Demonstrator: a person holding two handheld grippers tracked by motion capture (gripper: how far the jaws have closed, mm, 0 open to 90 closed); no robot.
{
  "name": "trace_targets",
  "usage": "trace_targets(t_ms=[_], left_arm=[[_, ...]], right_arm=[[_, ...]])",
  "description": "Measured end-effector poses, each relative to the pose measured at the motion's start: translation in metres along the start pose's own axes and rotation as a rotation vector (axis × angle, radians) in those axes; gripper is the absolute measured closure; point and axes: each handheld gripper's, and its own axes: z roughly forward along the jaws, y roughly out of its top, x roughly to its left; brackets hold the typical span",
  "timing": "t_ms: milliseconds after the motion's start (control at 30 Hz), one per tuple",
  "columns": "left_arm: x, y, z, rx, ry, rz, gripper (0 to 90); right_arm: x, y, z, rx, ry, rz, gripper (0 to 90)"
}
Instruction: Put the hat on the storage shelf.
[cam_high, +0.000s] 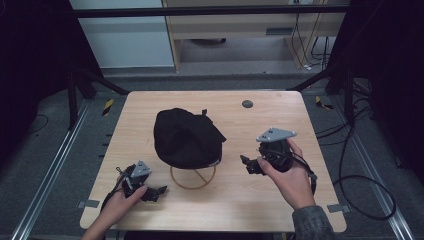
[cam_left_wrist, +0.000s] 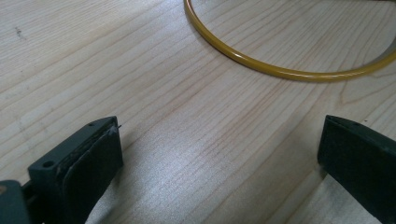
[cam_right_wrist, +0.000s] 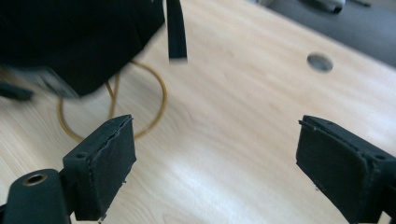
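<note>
A black cap (cam_high: 186, 137) sits on a stand with a yellow wire ring base (cam_high: 192, 181) in the middle of the wooden table (cam_high: 280, 195). My left gripper (cam_high: 161, 191) lies low at the front left, open, its jaws pointing toward the ring (cam_left_wrist: 280, 70) with bare wood between them. My right gripper (cam_high: 243, 161) is held to the right of the cap, open and empty, pointing left at it. In the right gripper view the cap (cam_right_wrist: 70, 37) hangs at upper left with a strap (cam_right_wrist: 176, 28) dangling and the ring (cam_right_wrist: 159, 107) below it.
A round grey grommet (cam_high: 247, 104) is set in the table near the back edge, also seen as a grommet (cam_right_wrist: 320, 62) in the right gripper view. Metal rails and cables (cam_high: 360, 180) run along the floor at both sides.
</note>
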Motion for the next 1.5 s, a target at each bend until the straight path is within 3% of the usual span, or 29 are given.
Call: trace_targets(t_ms=[467,767,1067,1267,1333,1500], left_arm=[[0.000,0.000,0.000,0.000,0.000,0.000,0.0],[0.000,0.000,0.000,0.000,0.000,0.000,0.0],[0.000,0.000,0.000,0.000,0.000,0.000,0.0],[0.000,0.000,0.000,0.000,0.000,0.000,0.0],[0.000,0.000,0.000,0.000,0.000,0.000,0.0],[0.000,0.000,0.000,0.000,0.000,0.000,0.0]], right_arm=[[0.005,-0.064,0.040,0.060,0.021,0.087,13.6],[0.011,-0.084,0.060,0.091,0.039,0.125,13.9],[0.008,-0.106,0.091,0.117,0.014,0.200,13.1],[0.008,-0.108,0.097,0.104,-0.036,0.182,10.5],[0.012,-0.110,0.102,0.085,-0.062,0.158,5.4],[0.012,-0.110,0.103,0.083,-0.063,0.154,4.8]])
